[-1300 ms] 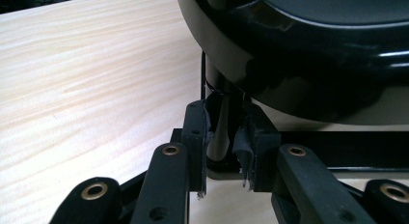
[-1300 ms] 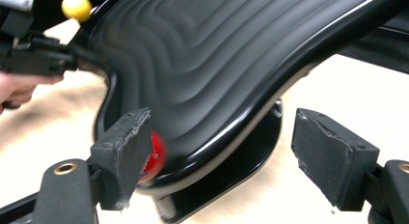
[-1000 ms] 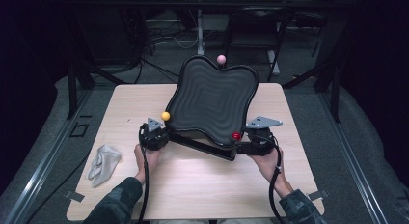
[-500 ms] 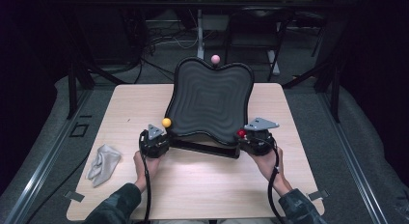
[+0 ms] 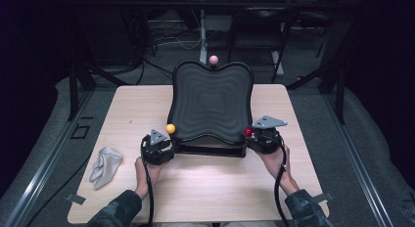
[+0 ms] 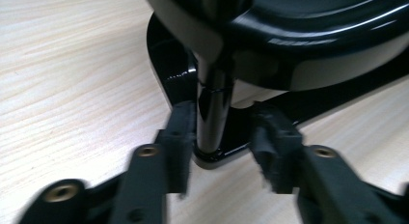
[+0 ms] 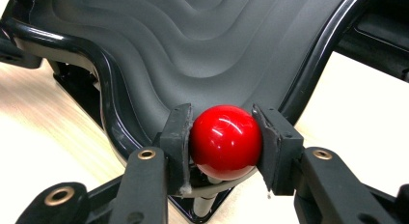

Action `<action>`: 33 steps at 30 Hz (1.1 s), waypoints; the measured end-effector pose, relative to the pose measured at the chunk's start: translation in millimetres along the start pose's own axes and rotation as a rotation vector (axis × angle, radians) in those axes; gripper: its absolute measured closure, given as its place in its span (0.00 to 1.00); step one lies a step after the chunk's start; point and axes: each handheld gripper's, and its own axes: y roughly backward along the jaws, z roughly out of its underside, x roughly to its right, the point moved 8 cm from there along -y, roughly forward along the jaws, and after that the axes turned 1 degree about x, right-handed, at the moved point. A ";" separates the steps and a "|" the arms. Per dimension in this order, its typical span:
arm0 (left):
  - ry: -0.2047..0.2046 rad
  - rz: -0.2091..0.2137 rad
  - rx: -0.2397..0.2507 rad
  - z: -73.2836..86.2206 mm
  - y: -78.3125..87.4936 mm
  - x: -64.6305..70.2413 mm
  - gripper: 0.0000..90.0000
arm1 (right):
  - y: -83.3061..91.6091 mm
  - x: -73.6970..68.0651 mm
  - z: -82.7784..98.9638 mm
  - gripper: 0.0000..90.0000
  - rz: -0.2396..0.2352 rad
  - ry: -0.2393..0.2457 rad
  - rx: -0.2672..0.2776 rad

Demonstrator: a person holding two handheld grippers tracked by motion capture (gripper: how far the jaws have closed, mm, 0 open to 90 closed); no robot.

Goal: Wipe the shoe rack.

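Note:
A black wavy board point(image 5: 210, 104) stands on a black stand on the table, with a ball at three of its corners. The pink ball point(image 5: 213, 59) tops the far edge. The yellow ball point(image 5: 170, 128) is at the near left corner, the red ball point(image 5: 248, 132) at the near right. My left gripper point(image 5: 164, 141) sits just below the yellow ball. Its jaws have just been opening and straddle the black post point(image 6: 211, 113): one pad touches it, the other stands apart. My right gripper point(image 7: 224, 137) is shut on the red ball point(image 7: 225, 139).
A crumpled grey cloth point(image 5: 104, 166) lies at the table's left front. The light wooden table point(image 5: 142, 104) has bare room on both sides of the board and along the front edge. Dark frames and cables stand behind the table.
The board's far end has swung to the left, so it now sits squarer to me. The left gripper and the yellow ball have come nearer to me. The right gripper has barely moved.

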 end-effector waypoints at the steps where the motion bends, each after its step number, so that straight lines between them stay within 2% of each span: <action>1: -0.003 -0.001 -0.002 -0.2 2.7 1.1 0.58 | 0.2 0.2 0.2 0.66 -0.005 -0.001 -0.005; 8: 0.001 0.022 -0.042 4.6 19.3 2.3 0.41 | -0.8 1.3 -0.5 0.66 0.003 -0.003 -0.002; 15: 0.033 0.023 -0.046 6.6 29.7 -1.1 0.33 | -2.7 5.5 -1.3 0.66 -0.001 -0.009 -0.005; 20: 0.030 0.031 -0.109 15.0 29.3 -1.7 0.25 | -4.5 7.2 -2.1 0.65 0.002 -0.006 0.001; 21: 0.032 0.030 -0.112 15.7 30.1 -1.7 0.23 | -4.1 7.2 -2.0 0.63 0.004 -0.012 -0.001; 24: 0.021 0.021 -0.130 17.6 34.4 -1.9 0.18 | -0.1 9.9 0.3 0.45 0.016 -0.030 -0.011; 26: 0.008 0.016 -0.142 19.4 38.8 -2.4 0.16 | 6.8 13.4 2.8 0.34 0.021 -0.036 -0.011; 29: 0.004 0.007 -0.155 22.5 44.9 -3.4 0.11 | 18.8 19.9 10.6 0.14 0.026 -0.062 -0.043; 31: 0.011 0.002 -0.161 25.0 48.3 -3.8 0.08 | 27.0 23.4 16.5 0.10 0.028 -0.084 -0.050; 33: 0.017 0.009 -0.170 27.7 52.4 -4.1 0.06 | 33.6 24.7 24.4 0.03 0.027 -0.092 -0.093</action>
